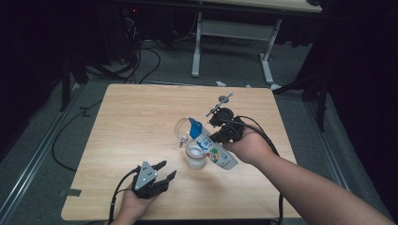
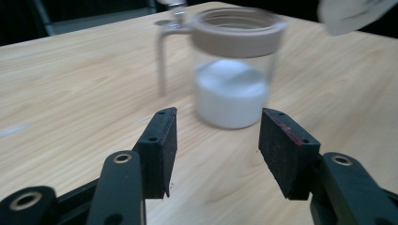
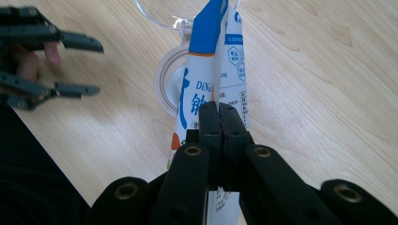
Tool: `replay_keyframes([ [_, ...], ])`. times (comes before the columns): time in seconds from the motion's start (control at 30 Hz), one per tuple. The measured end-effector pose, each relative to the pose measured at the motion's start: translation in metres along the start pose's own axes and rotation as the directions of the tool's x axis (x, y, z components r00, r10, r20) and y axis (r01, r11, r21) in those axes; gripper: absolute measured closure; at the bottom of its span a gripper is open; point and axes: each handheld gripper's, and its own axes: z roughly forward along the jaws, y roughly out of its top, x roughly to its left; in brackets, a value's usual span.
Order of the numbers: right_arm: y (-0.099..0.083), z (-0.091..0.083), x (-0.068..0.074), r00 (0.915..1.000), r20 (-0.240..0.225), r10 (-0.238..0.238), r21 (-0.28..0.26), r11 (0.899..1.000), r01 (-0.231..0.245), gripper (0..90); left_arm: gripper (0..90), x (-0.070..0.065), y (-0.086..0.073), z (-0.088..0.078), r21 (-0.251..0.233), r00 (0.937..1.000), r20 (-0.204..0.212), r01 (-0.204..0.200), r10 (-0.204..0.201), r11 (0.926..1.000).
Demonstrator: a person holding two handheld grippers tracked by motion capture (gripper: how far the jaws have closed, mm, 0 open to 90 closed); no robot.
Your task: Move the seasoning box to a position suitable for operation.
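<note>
right gripper (image 1: 224, 136) pinching pouch (image 1: 213, 149) over jar (image 1: 195, 157); left gripper (image 1: 164, 174) spread, empty | risk: unsteadied jar tips; powder spills on counter (image 1: 131, 122)

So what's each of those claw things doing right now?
Left gripper: open, empty, facing the jar.
Right gripper: shut on the pouch, over the jar.

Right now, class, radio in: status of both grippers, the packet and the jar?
Right gripper shut on packet, tilted over the jar. Left gripper open, short of the jar. Jar lid open, white powder inside. Nothing in the way.
</note>
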Motion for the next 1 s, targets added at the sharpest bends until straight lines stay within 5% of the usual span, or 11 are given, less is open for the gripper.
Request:
replay_keyframes([
  [0.3,-0.004,0.001,-0.003,0.9998,-0.001,0.021,0.001,1.0,-0.021,89.9,46.9,0.024,-0.005,-0.006,0.002,0.9966,-0.052,0.064,-0.064,0.9979],
  [1.0,-0.019,0.004,-0.018,0.9982,0.004,0.06,-0.001,0.998,-0.06,89.9,46.7,0.027,-0.009,-0.004,0.014,0.9957,-0.046,0.081,-0.08,0.9966],
])
